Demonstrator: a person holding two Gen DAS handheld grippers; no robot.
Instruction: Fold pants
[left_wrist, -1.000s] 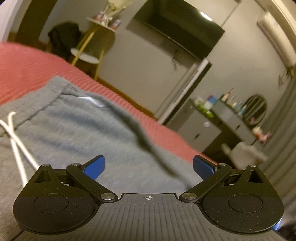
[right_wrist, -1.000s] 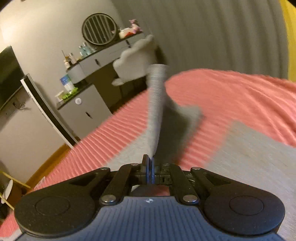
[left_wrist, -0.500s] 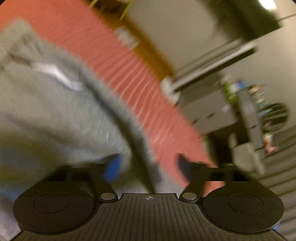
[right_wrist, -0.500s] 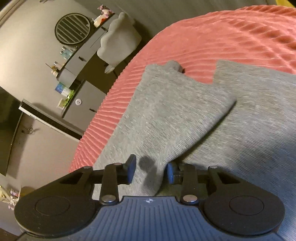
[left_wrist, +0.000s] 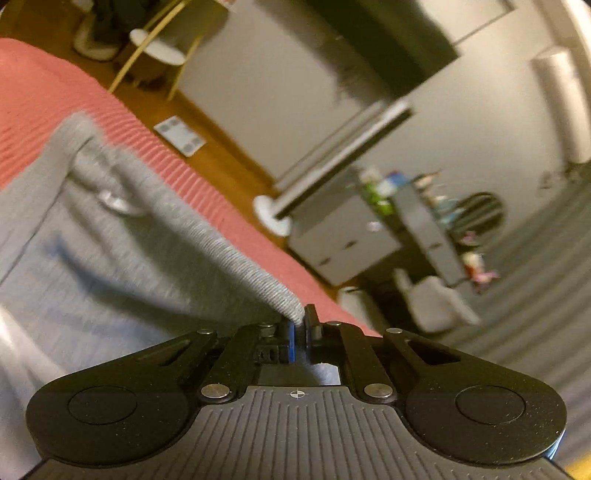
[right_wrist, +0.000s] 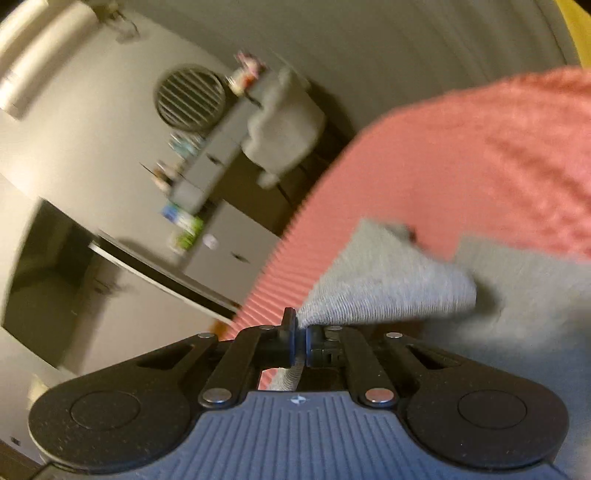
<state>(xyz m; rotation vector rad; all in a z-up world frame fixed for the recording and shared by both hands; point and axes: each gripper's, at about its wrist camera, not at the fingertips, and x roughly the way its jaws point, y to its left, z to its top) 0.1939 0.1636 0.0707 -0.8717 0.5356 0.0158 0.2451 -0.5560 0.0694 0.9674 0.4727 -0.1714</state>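
Note:
Grey knit pants (left_wrist: 110, 258) lie on a red ribbed bedspread (left_wrist: 55, 107). In the left wrist view my left gripper (left_wrist: 300, 325) is shut on a raised fold of the pants' edge, and the cloth runs taut up to the waistband corner at the left. In the right wrist view my right gripper (right_wrist: 300, 332) is shut on the edge of a pants leg (right_wrist: 388, 284), which is lifted off the bedspread (right_wrist: 480, 166) and doubled over the other grey leg at the right. A bit of cloth hangs behind the pads.
The bed's edge runs diagonally close beyond both grippers. Past it stand a grey dresser (left_wrist: 347, 236) with bottles, a padded chair (right_wrist: 284, 122), a round mirror (right_wrist: 190, 98), a floor scale (left_wrist: 180, 136) and a side table (left_wrist: 159, 51).
Both grippers stood open over the pants half a second ago and have since shut on the cloth's edge. The left one has risen, lifting a fold; the right has rolled and raised the leg.

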